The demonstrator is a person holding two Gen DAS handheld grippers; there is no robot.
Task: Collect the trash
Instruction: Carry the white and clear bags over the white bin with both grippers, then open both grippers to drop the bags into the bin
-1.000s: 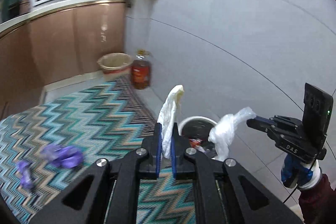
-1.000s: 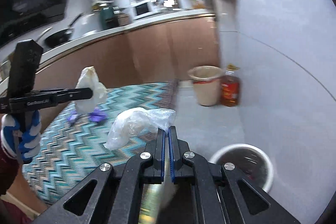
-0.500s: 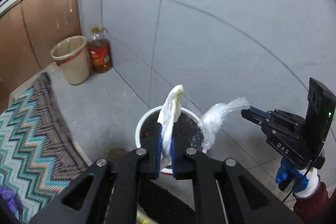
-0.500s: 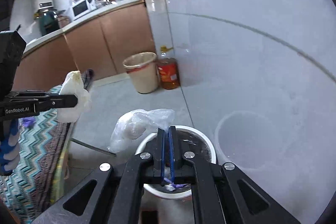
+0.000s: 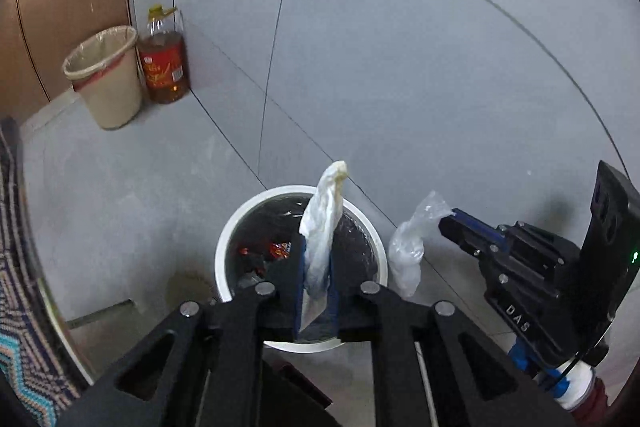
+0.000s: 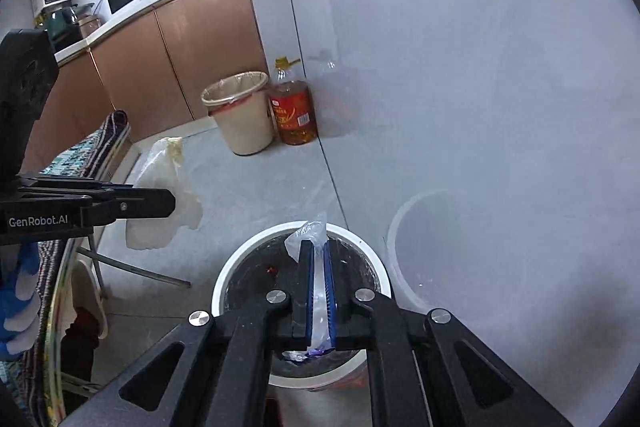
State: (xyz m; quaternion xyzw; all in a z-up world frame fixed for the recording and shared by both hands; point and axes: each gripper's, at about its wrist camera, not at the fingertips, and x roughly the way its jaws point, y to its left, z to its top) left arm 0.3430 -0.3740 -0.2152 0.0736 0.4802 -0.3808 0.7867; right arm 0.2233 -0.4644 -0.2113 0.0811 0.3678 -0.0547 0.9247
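On the grey tiled floor (image 5: 120, 187) by the wall, we see open room around the white trash bin (image 5: 224, 259). Over its rim, our left gripper (image 5: 316, 267) is opening with white tissue (image 5: 324, 215) between its fingers; our right gripper (image 6: 318, 283) pinches a clear plastic bag (image 6: 308, 233).

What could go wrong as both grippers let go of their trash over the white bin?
1. The left gripper is opening, yet the white tissue sits between the pads and may cling instead of dropping.
2. The clear plastic bag in the right gripper hangs beside the white bin's rim in the left view; light as it looks, it could land on the floor.
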